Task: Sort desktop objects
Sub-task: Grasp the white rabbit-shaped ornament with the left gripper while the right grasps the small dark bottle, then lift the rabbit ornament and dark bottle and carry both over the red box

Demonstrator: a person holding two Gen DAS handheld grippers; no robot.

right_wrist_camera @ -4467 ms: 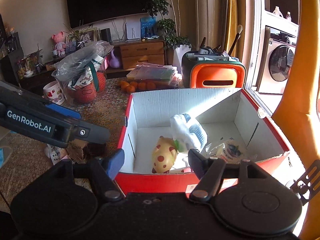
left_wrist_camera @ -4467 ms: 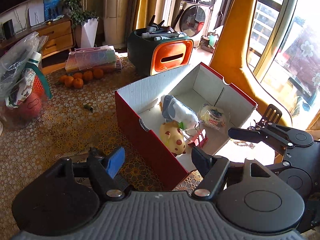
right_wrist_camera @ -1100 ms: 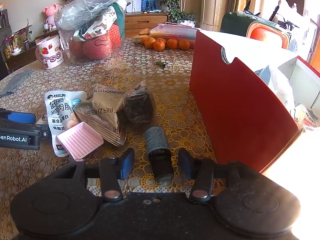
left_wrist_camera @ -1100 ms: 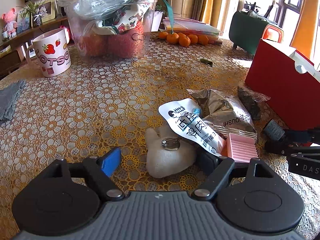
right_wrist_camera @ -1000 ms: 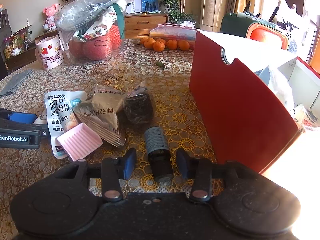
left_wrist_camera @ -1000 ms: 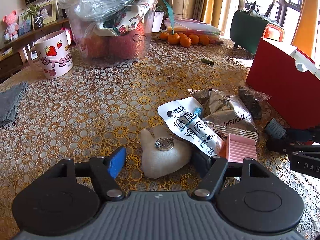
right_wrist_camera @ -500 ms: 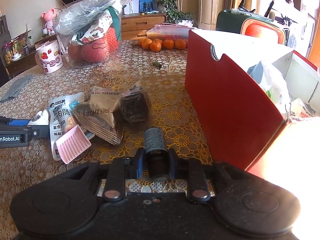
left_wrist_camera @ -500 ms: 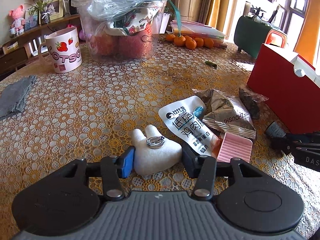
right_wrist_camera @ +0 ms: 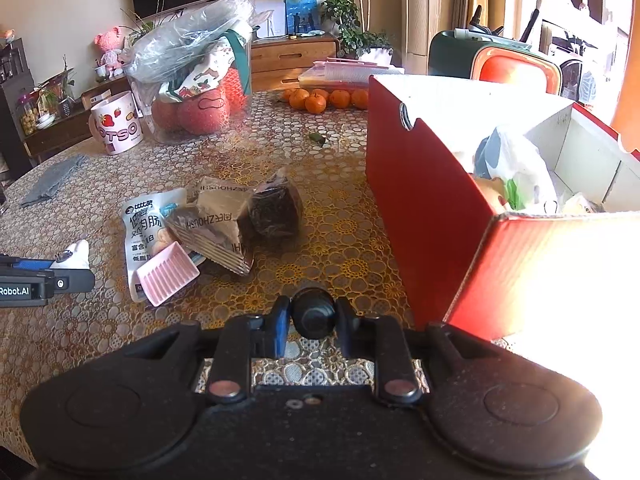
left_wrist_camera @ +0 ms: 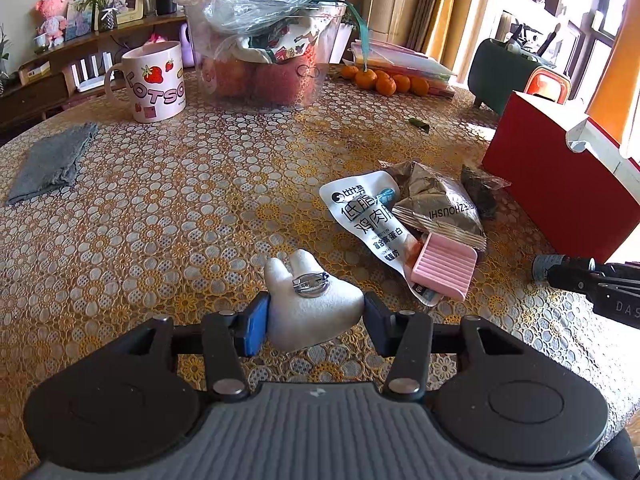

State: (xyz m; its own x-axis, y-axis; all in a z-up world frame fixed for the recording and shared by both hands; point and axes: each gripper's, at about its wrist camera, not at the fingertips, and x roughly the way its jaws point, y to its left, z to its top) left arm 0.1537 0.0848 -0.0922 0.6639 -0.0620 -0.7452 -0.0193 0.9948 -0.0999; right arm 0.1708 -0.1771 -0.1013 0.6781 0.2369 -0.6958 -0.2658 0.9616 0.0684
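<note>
My left gripper (left_wrist_camera: 314, 320) is shut on a white rabbit-shaped plush (left_wrist_camera: 310, 304) with a metal clip, lifted just off the tablecloth. My right gripper (right_wrist_camera: 313, 320) is shut on a small dark cylinder (right_wrist_camera: 313, 314), held end-on above the table beside the red box (right_wrist_camera: 432, 200). On the table lie a white snack pouch (left_wrist_camera: 368, 216), a brown wrapped pack (left_wrist_camera: 440, 208), a dark wrapped lump (right_wrist_camera: 276, 208) and a pink ridged tray (left_wrist_camera: 444, 266). The box holds a plastic-bagged item (right_wrist_camera: 516, 172) and others.
A strawberry mug (left_wrist_camera: 154, 80), a clear tub of apples under plastic (left_wrist_camera: 264, 68), several oranges (left_wrist_camera: 384, 80), a grey cloth (left_wrist_camera: 52, 160) and a green-orange bin (right_wrist_camera: 492, 60) stand at the back of the lace-covered table (left_wrist_camera: 180, 208).
Both grippers came down from over the box, closed on the plush and the cylinder, and have lifted them slightly; the cylinder now points end-on at the camera.
</note>
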